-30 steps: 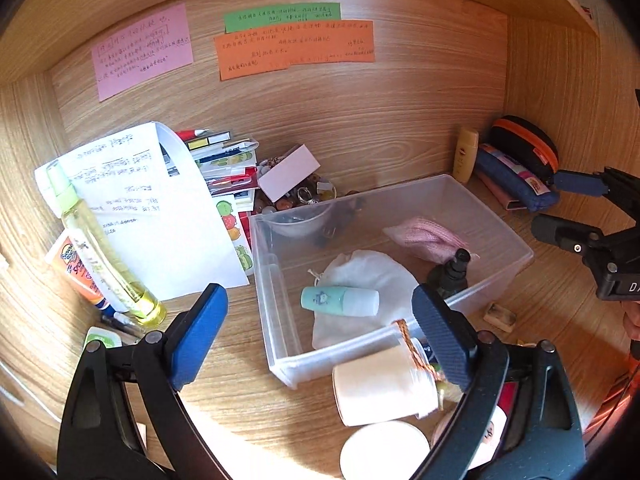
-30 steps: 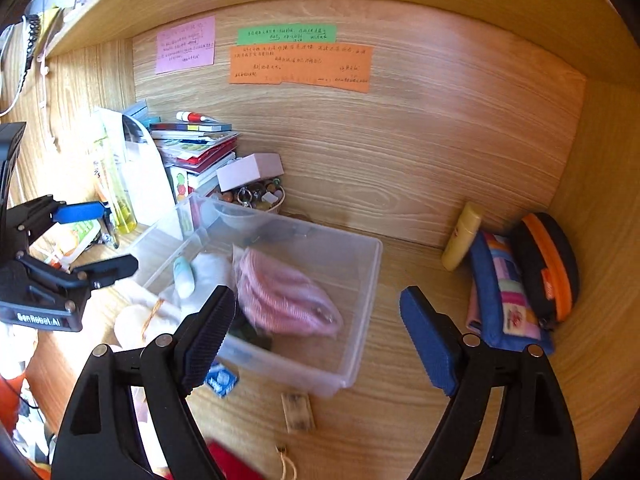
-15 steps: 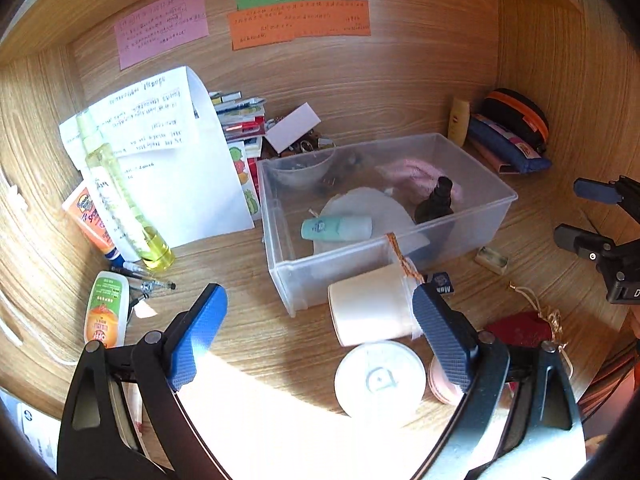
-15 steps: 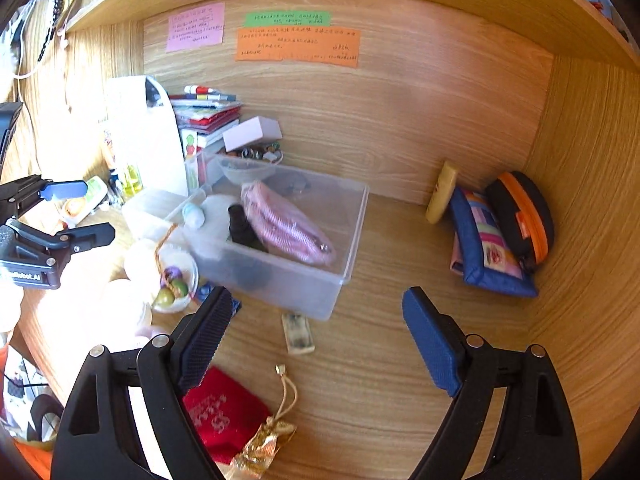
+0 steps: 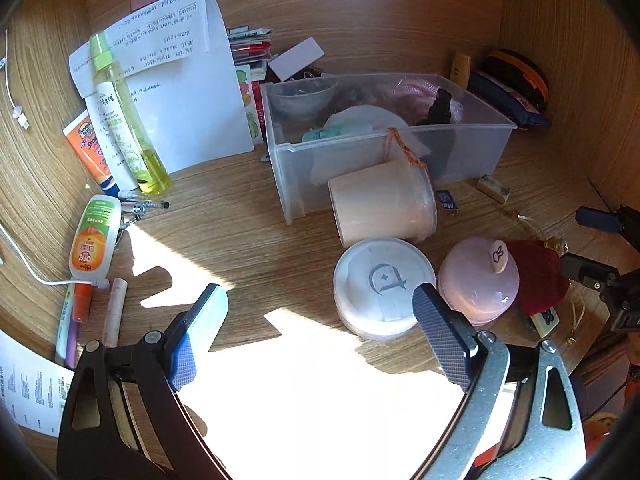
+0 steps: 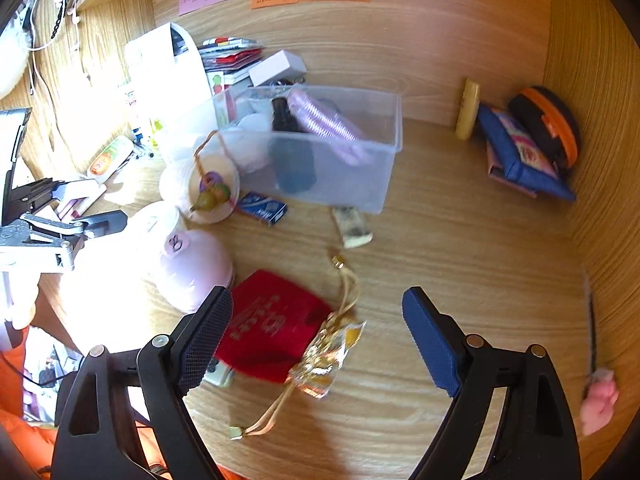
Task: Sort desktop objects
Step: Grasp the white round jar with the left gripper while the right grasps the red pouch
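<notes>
1. In front of the clear bin on the worktop, a cream cup is seen lying on its side, touching the bin's front wall.
2. Nearer than the bin, a white round lid and a pink dome lid are placed side by side.
3. The left hand-held gripper is held wide apart with nothing gripped.
4. The right hand-held gripper is likewise spread, above a red pouch in front of the bin.

Ahead of the left tongs, a clear plastic bin sits on grained wood desk. A glossy white lid lies nearer. Between the right tongs' pads lies a red cloth pouch.
</notes>
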The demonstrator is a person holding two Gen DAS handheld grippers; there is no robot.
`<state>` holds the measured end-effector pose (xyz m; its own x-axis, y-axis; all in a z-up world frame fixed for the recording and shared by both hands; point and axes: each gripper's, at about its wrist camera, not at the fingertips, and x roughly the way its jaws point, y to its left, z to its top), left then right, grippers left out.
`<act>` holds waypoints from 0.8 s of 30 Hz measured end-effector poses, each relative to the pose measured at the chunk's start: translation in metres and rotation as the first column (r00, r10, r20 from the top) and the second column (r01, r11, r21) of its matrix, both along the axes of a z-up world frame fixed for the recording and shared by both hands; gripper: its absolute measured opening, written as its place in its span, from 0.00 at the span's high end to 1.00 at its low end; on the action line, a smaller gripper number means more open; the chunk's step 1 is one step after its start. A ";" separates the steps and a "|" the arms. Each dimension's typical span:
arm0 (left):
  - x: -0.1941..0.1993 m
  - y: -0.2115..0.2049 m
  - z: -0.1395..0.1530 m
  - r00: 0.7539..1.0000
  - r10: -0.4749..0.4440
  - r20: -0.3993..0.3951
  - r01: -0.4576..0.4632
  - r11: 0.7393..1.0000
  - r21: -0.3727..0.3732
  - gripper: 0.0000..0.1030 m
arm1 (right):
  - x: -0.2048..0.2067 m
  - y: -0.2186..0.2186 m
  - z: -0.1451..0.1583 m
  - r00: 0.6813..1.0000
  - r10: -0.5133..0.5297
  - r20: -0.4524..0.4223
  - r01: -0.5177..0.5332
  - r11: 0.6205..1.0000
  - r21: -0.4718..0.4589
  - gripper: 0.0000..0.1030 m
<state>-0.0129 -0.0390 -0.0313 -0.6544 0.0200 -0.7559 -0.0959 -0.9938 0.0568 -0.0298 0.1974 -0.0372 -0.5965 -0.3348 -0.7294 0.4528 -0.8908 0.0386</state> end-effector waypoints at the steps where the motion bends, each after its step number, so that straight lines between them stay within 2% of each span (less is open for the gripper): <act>1: 0.001 0.001 -0.003 1.000 -0.003 0.008 0.003 1.000 0.003 0.08 | 0.002 -0.002 -0.004 1.000 0.002 0.007 -0.002 1.000 0.002 0.17; 7: 0.004 0.009 -0.015 0.999 -0.023 0.041 0.023 1.000 -0.004 0.08 | 0.004 -0.014 -0.020 0.999 0.026 0.038 -0.027 0.999 0.021 0.17; 17: -0.007 0.016 -0.027 0.996 -0.032 0.085 0.032 0.999 -0.004 0.08 | -0.011 -0.005 -0.029 0.991 0.042 0.125 -0.031 0.996 -0.085 0.17; 20: -0.011 0.020 -0.029 0.994 -0.035 0.099 0.035 0.999 -0.005 0.08 | -0.013 -0.003 -0.029 0.992 0.036 0.120 -0.026 0.996 -0.083 0.18; 22: -0.014 0.022 -0.031 0.993 -0.039 0.112 0.040 0.999 -0.002 0.08 | -0.013 -0.002 -0.029 0.992 0.045 0.115 -0.036 0.996 -0.078 0.24; 24: -0.017 0.023 -0.032 0.992 -0.042 0.122 0.042 0.999 0.002 0.08 | -0.013 0.000 -0.029 0.993 0.046 0.105 -0.040 0.997 -0.064 0.37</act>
<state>-0.0294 -0.0156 -0.0638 -0.5561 0.0451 -0.8299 -0.1434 -0.9888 0.0423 -0.0430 0.1972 -0.0662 -0.5010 -0.4047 -0.7650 0.4809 -0.8651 0.1427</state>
